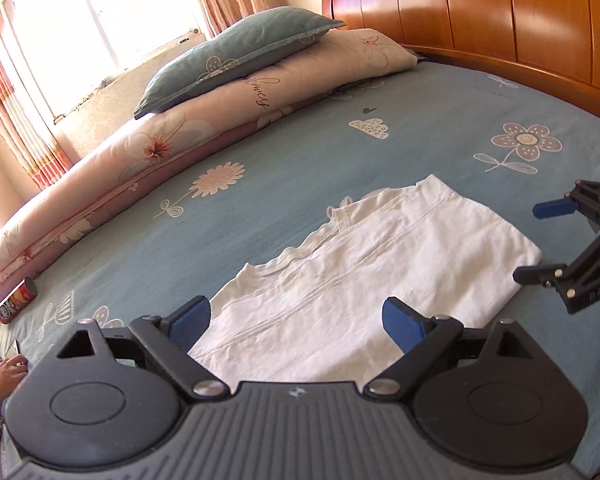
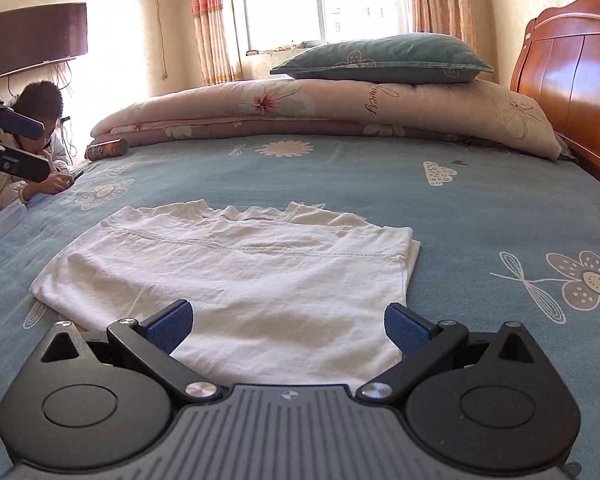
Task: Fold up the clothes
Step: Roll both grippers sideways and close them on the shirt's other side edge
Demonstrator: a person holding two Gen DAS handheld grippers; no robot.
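A white garment [image 1: 364,276] lies folded flat on the blue flowered bed sheet [image 1: 292,160]; it also fills the middle of the right wrist view as the white garment [image 2: 236,272]. My left gripper [image 1: 296,322] hovers open over its near edge, with nothing between the blue pads. My right gripper [image 2: 288,326] is open too, just above the garment's near edge. In the left wrist view the right gripper [image 1: 534,242] shows at the garment's right side, jaws spread. In the right wrist view the left gripper [image 2: 40,148] pokes in at the far left.
A rolled pink floral quilt [image 2: 324,110] with a teal pillow [image 2: 384,60] on top lies along the far side. A wooden headboard [image 1: 480,12] is at the right. A snack can [image 1: 16,300] lies by the quilt's end. A person [image 2: 40,140] leans on the bed's left edge.
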